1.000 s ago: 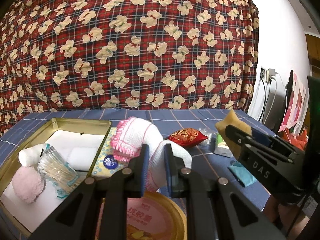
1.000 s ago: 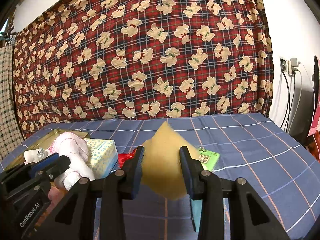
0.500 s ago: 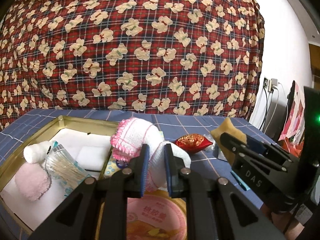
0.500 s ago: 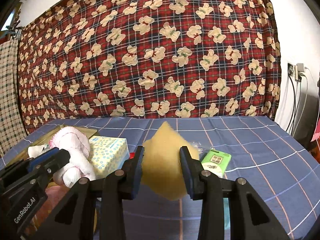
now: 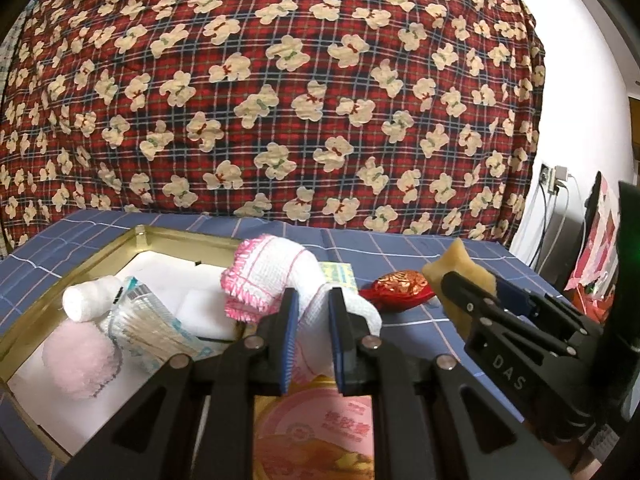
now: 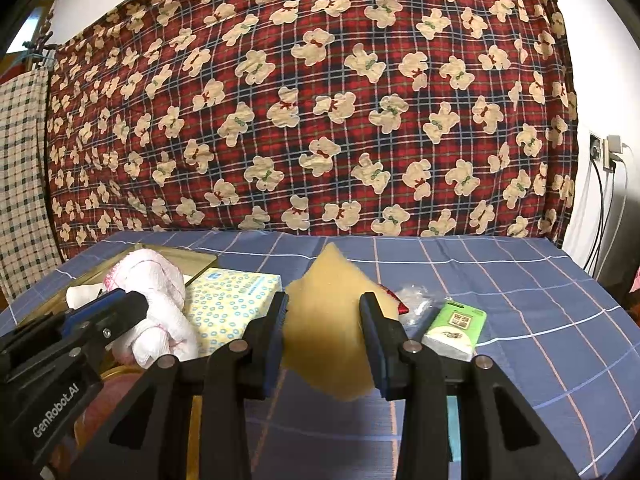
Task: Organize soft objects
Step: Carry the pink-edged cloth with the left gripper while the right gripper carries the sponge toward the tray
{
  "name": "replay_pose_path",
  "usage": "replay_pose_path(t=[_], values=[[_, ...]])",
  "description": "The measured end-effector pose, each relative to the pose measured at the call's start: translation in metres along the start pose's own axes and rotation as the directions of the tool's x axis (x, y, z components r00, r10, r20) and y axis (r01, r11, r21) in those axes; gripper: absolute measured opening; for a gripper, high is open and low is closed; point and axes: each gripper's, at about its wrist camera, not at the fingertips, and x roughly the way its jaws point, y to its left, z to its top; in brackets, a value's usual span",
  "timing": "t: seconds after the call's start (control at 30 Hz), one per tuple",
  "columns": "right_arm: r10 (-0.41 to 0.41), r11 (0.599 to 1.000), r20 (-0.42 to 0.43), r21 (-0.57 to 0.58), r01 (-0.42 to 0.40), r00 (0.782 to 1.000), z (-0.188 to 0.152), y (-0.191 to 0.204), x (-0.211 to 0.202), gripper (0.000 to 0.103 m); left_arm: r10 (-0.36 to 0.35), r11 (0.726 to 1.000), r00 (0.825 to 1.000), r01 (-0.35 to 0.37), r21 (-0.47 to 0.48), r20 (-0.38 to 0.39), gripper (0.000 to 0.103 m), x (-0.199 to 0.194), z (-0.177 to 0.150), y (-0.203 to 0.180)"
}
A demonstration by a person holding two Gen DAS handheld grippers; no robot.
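Observation:
My left gripper (image 5: pixel 313 332) is shut on a white cloth with pink trim (image 5: pixel 272 276) and holds it above the table, beside a gold tin tray (image 5: pixel 80 272). The cloth also shows in the right wrist view (image 6: pixel 156 300). My right gripper (image 6: pixel 325 340) is shut on a yellow sponge (image 6: pixel 326 320), held in the air; the sponge also shows at the right of the left wrist view (image 5: pixel 460 276). The tray holds a white roll (image 5: pixel 86 300), a pink puff (image 5: pixel 78 360), a packet of cotton swabs (image 5: pixel 148 324) and white pads.
A round tin lid (image 5: pixel 316 432) lies under my left gripper. A tissue box (image 6: pixel 228 304), a red foil pouch (image 5: pixel 400 286) and a green tissue pack (image 6: pixel 456 328) lie on the blue checked tablecloth. A bear-print plaid cloth hangs behind. Cables hang at the right wall.
Both grippers have risen and tilted up a little with their loads, and the table sits lower in both views. Both grips are unchanged.

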Motion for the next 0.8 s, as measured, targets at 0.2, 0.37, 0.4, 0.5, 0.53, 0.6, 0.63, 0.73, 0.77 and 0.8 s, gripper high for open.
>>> replay_pose_path(t=[0.2, 0.37, 0.4, 0.5, 0.53, 0.6, 0.63, 0.73, 0.77, 0.8], values=[[0.012, 1.0, -0.003, -0.01, -0.012, 1.0, 0.0, 0.007, 0.002, 0.039, 0.025, 0.999, 1.0, -0.025, -0.021, -0.007, 0.013, 0.001, 0.0, 0.007], [0.022, 1.0, -0.001, -0.014, -0.022, 1.0, 0.0, 0.012, 0.002, 0.039, 0.032, 0.999, 0.999, -0.032, -0.025, -0.007, 0.013, 0.0, 0.001, 0.01], [0.025, 1.0, 0.0, -0.015, -0.025, 1.0, 0.0, 0.013, 0.002, 0.039, 0.033, 0.999, 0.999, -0.033, -0.027, -0.006, 0.013, 0.0, 0.0, 0.011], [0.035, 0.999, 0.004, -0.021, -0.035, 0.999, 0.0, 0.016, 0.001, 0.039, 0.03, 0.999, 1.0, -0.03, -0.038, -0.004, 0.013, -0.001, 0.0, 0.014], [0.037, 0.999, 0.004, -0.023, -0.036, 0.999, 0.0, 0.017, 0.001, 0.039, 0.026, 0.999, 1.0, -0.026, -0.041, -0.002, 0.013, -0.001, 0.0, 0.015], [0.041, 0.999, 0.005, -0.024, -0.041, 0.999, 0.0, 0.018, 0.001, 0.039, 0.028, 0.999, 1.0, -0.028, -0.043, 0.005, 0.013, -0.003, 0.0, 0.017], [0.044, 0.999, 0.005, -0.025, -0.044, 0.999, 0.0, 0.019, 0.001, 0.039, 0.029, 0.999, 1.0, -0.029, -0.044, 0.005, 0.013, -0.003, 0.0, 0.017], [0.05, 0.998, 0.003, -0.028, -0.05, 0.999, 0.0, 0.022, 0.002, 0.039, 0.031, 0.998, 0.999, -0.031, -0.053, 0.005, 0.013, -0.003, 0.0, 0.021], [0.052, 0.998, 0.003, -0.028, -0.052, 0.999, 0.0, 0.022, 0.002, 0.039, 0.031, 0.998, 1.0, -0.031, -0.055, 0.005, 0.013, -0.003, 0.0, 0.022], [0.054, 0.998, 0.003, -0.029, -0.054, 0.999, 0.0, 0.023, 0.002, 0.039, 0.032, 0.998, 0.999, -0.031, -0.056, 0.004, 0.013, -0.003, 0.0, 0.023]])
